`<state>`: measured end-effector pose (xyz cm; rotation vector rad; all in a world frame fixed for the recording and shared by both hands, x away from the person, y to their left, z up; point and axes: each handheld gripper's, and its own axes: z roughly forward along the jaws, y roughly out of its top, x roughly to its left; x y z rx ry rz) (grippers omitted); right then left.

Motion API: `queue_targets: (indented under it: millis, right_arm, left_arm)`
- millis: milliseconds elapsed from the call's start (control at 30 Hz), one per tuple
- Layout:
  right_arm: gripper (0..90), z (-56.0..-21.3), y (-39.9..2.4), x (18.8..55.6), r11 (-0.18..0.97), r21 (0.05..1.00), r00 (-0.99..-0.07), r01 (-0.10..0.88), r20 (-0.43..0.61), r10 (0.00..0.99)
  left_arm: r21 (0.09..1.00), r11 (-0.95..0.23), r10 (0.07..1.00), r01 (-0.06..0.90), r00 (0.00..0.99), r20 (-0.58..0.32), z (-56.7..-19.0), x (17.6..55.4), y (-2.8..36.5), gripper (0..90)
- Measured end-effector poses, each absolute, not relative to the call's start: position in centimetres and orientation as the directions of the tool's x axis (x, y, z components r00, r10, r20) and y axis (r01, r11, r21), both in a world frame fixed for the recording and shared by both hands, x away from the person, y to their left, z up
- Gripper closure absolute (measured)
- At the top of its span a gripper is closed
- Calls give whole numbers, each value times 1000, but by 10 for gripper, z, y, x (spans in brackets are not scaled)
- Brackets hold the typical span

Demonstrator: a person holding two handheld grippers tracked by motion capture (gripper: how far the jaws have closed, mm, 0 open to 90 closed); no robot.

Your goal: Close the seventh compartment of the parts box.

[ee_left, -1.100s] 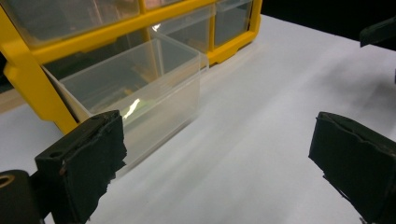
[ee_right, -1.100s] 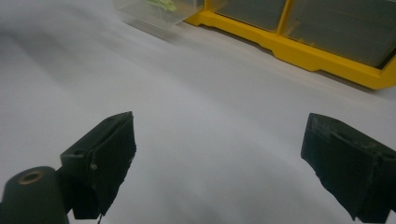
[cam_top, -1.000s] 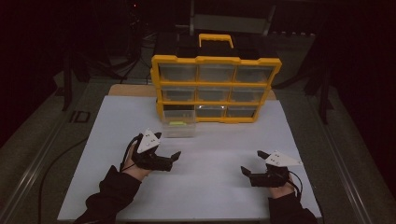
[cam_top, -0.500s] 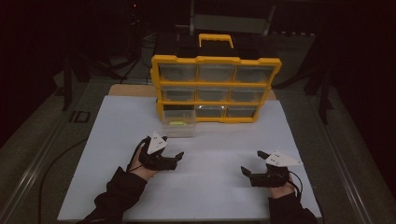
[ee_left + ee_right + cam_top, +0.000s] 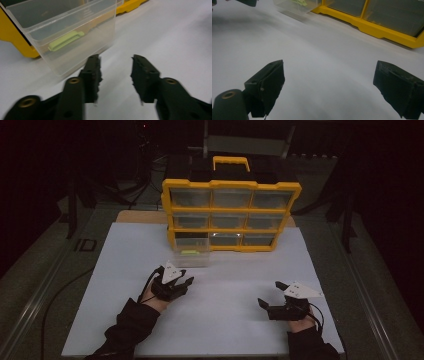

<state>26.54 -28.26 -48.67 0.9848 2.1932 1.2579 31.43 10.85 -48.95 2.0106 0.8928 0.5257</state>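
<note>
A yellow drawer organizer stands at the back of the white table sheet. Its bottom-left clear drawer is pulled out, with a pale green piece lying inside. My left gripper hovers low over the sheet just in front of that drawer. In the left gripper view the drawer and green piece lie just beyond the jaws. The left gripper has just been closing, with a gap left and nothing between the jaws. My right gripper rests at front right, open wide over bare sheet.
The organizer has a carry handle on top and several shut clear drawers. Its yellow base runs across the far side of the right gripper view. Dark stands and cables surround the table; a cable trails off the left edge.
The left gripper has sunk a little toward the sheet and its jaws have drawn closer together. The right gripper has stayed still.
</note>
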Motion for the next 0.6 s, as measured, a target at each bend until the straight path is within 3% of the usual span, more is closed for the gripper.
queue_targets:
  millis: [367, 600]
  right_arm:
    - [101, -486, -283, 265, 339, 867, -660, 366, -15, 751]
    - [101, -486, -282, 265, 342, 865, -662, 366, -16, 750]
  left_arm:
    - [831, -351, 793, 432, 609, 18, -491, 324, 115, 878]
    - [817, -394, 791, 420, 607, 70, -494, 330, 111, 895]
